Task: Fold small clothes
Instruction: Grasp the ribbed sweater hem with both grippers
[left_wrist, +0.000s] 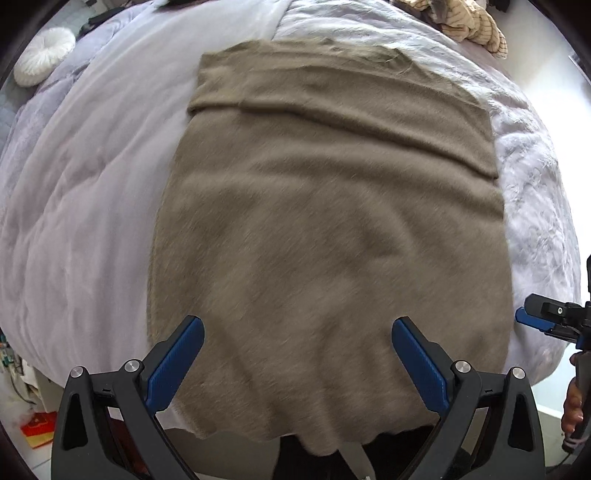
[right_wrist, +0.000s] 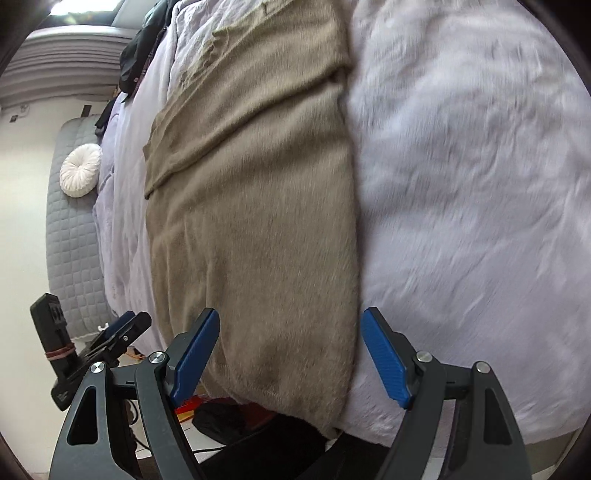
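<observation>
On the bed (left_wrist: 92, 221) a tan sweater (left_wrist: 332, 240) is laid flat; left tool (left_wrist: 297, 332) and right tool (right_wrist: 290, 325) are held apart above its hem, nothing clamped.

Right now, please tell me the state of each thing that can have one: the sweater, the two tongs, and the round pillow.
Sweater: spread flat on the bed, sleeves folded across the top, hem hanging over the edge.
Left tongs: open, holding nothing.
Right tongs: open, holding nothing.
Round pillow: lying untouched beside the bed.
</observation>
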